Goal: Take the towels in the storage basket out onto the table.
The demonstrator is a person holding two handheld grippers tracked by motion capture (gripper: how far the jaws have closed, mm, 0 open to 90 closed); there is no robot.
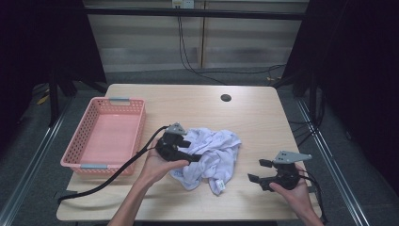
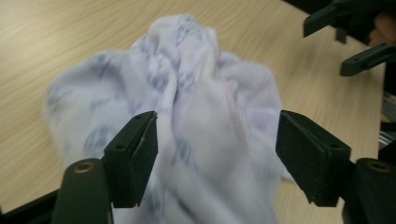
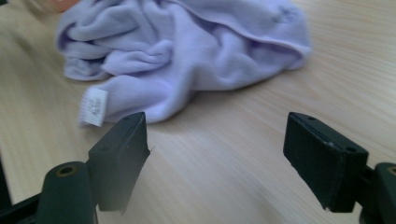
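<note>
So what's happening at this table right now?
A person works a crumpled white garment lying mid-table with a handheld gripper in each hand. The left gripper has its jaws wide apart around a raised fold of the cloth, the pads not pressing on it. The right gripper sits open over bare table just right of the garment, pointing toward it. A pink basket waits at the left edge.

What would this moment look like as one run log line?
left gripper: jaws open around crumpled white garment | right gripper: open, over bare table | pink basket: empty
</note>
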